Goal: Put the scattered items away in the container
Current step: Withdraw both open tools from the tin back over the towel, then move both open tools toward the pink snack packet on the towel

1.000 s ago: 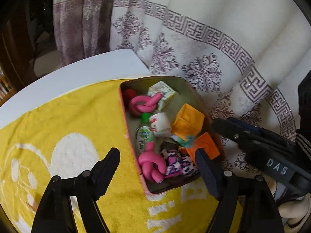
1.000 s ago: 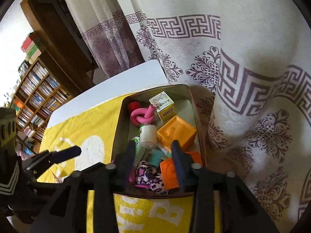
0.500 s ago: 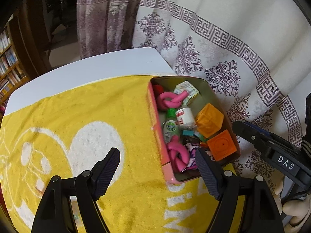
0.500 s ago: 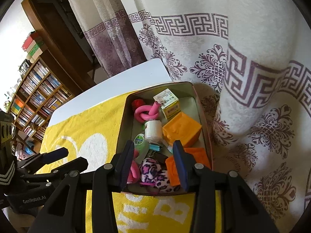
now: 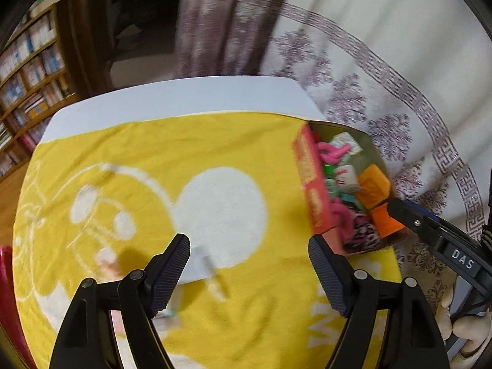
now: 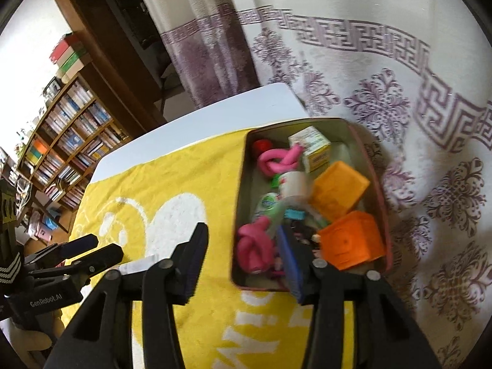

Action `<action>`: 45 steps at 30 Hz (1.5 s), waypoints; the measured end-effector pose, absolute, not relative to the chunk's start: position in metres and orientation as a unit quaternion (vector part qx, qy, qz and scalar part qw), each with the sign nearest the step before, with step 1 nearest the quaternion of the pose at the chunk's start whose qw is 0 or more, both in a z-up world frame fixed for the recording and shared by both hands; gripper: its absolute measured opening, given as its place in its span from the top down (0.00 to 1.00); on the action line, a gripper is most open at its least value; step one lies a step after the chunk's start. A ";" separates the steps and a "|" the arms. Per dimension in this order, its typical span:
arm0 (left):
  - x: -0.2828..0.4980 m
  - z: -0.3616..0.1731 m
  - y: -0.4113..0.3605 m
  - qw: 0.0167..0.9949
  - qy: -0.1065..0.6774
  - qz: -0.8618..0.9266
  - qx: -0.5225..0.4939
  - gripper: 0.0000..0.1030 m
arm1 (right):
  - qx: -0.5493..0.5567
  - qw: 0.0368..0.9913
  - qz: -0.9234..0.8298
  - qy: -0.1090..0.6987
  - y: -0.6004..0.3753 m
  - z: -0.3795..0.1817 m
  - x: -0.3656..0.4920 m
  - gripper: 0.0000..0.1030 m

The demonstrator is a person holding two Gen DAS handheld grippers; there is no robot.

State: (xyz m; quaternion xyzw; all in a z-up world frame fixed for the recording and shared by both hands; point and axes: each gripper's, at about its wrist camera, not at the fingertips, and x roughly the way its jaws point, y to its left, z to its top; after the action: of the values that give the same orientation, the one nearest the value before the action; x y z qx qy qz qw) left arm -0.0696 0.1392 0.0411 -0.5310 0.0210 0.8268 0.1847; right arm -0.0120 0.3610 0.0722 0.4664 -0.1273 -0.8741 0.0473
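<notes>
A rectangular tin [image 6: 243,215] with red outer walls [image 5: 310,190] sits at the right edge of a yellow towel [image 5: 153,169]. It holds pink knotted toys [image 6: 255,246], two orange cubes [image 6: 338,190], a green bottle [image 6: 270,206], a small carton [image 6: 310,147] and a leopard-print item [image 5: 363,233]. A small white tube [image 5: 212,273] lies on the towel between my left gripper's fingers. My left gripper [image 5: 249,270] is open and empty above the towel. My right gripper [image 6: 243,261] is open and empty over the tin's near left corner.
The towel covers a white table [image 5: 184,98]. A patterned curtain [image 6: 399,92] hangs close behind and right of the tin. A bookshelf [image 6: 61,141] stands at the far left. A small blurred item [image 5: 166,310] lies by my left finger. Something red [image 5: 9,292] shows at the left edge.
My left gripper has swung left, away from the tin, out over the towel, bringing the white tube into view. My right gripper has pulled back and left and opened wider.
</notes>
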 end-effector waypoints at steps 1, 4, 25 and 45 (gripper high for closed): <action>-0.070 0.041 0.130 0.178 0.016 0.827 -0.532 0.21 | 0.467 0.052 -0.874 -0.125 0.353 0.072 -0.012 0.48; -0.071 0.039 0.099 0.153 0.004 0.829 -0.538 0.21 | 0.471 0.064 -0.872 -0.116 0.333 0.070 -0.011 0.47; -0.080 0.022 -0.026 0.109 -0.034 0.820 -0.561 0.21 | 0.526 0.112 -0.840 -0.079 0.211 0.031 -0.007 0.46; -0.098 -0.003 -0.063 0.132 -0.015 0.796 -0.590 0.21 | 0.594 0.099 -0.796 -0.065 0.153 -0.044 -0.008 0.46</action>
State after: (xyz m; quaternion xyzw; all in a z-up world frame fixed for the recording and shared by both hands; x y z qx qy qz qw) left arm -0.0981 -0.0625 -0.0030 -0.5902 -0.0155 0.7964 0.1315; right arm -0.0077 0.1531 -0.0441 0.5939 -0.0653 -0.7958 0.0986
